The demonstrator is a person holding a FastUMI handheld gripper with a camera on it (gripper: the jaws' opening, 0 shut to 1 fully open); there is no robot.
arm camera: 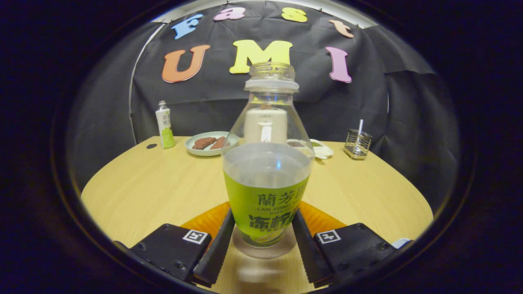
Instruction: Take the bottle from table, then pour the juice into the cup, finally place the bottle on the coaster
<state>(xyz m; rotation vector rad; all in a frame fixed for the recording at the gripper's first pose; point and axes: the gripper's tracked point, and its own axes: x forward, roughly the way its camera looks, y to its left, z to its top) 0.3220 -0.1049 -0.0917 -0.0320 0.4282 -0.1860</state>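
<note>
A clear, uncapped juice bottle (266,192) with a green label stands upright between my fingers, about half full of pale liquid. My gripper (263,241) is shut on its lower body, one finger pressing each side. An orange coaster (206,222) lies on the wooden table (155,192) right behind the fingers, showing on both sides of the bottle. I cannot tell whether the bottle's base rests on the coaster or in front of it. A white cup (265,124) stands beyond the bottle and shows through its clear neck.
At the back left of the table stands a second small bottle (164,124). Beside it is a plate (196,149) with brown pieces. A white dish (323,152) and a wire holder (357,143) sit at the back right. The table's round edge curves close on both sides.
</note>
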